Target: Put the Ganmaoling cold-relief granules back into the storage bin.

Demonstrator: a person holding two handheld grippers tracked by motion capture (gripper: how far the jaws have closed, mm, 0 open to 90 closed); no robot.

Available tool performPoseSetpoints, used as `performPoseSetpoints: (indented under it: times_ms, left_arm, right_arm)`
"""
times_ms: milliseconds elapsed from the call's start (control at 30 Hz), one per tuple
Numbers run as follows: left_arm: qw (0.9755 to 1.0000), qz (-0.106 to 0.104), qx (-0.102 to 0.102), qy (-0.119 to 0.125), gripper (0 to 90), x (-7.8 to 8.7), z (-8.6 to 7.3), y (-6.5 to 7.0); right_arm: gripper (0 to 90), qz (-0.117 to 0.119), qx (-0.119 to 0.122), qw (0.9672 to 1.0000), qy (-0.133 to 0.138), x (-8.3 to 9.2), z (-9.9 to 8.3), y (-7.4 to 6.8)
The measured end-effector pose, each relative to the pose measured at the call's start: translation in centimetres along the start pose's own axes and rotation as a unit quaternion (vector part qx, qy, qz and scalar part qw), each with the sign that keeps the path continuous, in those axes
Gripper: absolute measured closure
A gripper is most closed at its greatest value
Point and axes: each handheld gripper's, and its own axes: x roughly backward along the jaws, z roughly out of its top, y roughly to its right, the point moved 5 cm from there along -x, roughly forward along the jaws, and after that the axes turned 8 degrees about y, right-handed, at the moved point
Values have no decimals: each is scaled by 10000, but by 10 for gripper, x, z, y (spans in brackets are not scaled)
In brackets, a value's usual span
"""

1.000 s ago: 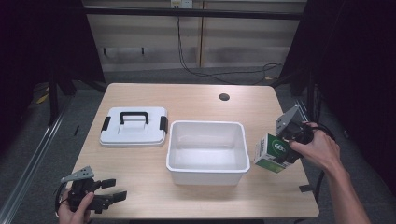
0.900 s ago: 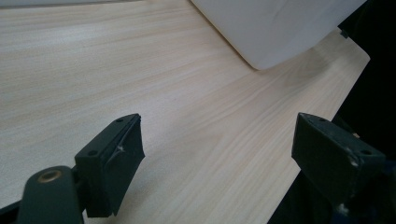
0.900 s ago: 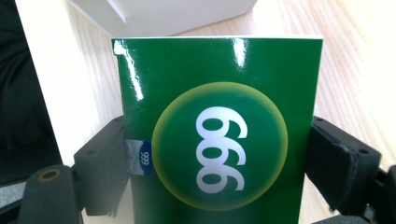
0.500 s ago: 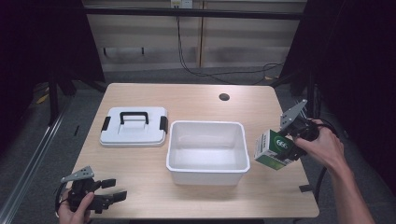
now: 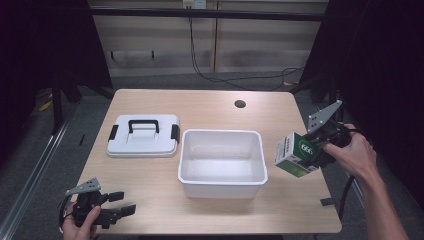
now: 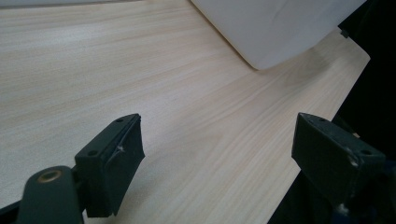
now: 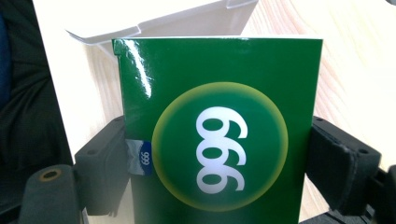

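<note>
Wooden table (image 5: 210, 107); glossy green "999" box (image 5: 296, 154)

Light wood table (image 5: 210, 107) with a round dark hole (image 5: 240, 104) near its far edge, right of centre; the floor around it is grey and dark curtains hang on both sides. Behind the table there's a pale wall panel with a black cable (image 5: 235, 80) hanging down it and trailing along the floor toward the right. A metal rail (image 5: 35, 170) runs along the floor on the left side of the table, with something small and yellow (image 5: 46, 105) lying on the floor beyond it, too small to identify.
</note>
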Motion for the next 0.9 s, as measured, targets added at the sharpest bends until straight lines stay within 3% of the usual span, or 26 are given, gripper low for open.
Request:
performPoseSetpoints:
  times_ms: [400,667,900]
  left_arm:
    - [10000,3,7,28,166,0,0,0]
    - [10000,24,23,42,166,1,0,-1]
    - [10000,25,23,45,166,1,0,-1]
  right_arm:
    - [162,-8,24,9998,172,10,15,0]
    - [162,-38,197,9989,428,18,31,-6]
    - [162,-73,373,9983,449,22,45,-10]
